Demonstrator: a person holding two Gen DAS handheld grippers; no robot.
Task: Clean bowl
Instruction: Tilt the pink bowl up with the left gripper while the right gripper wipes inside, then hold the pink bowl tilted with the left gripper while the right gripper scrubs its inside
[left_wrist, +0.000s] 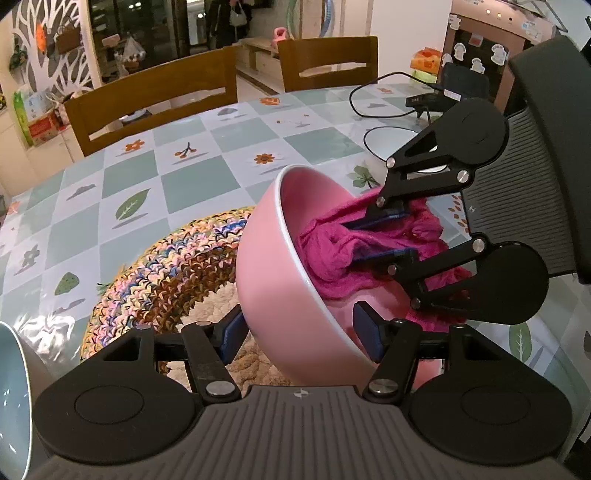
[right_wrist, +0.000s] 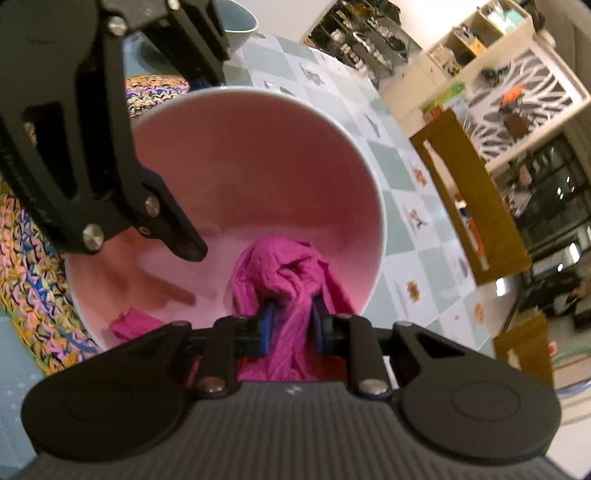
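Plainly, the pink bowl (left_wrist: 273, 266) is tipped on its side above the crocheted mat (left_wrist: 166, 266), its mouth turned away from the mat toward the right gripper (left_wrist: 384, 232); its rim runs steeply up and down. The left gripper (left_wrist: 301, 332) pinches the bowl's lower wall, one pad outside and one inside. The right gripper squeezes a magenta cloth (right_wrist: 288, 280) (bunched) inside the bowl, against its inner wall.

A crocheted mat (left_wrist: 162, 266) lies on the checked tablecloth (left_wrist: 192, 184), two wooden chairs (left_wrist: 155, 99) behind.
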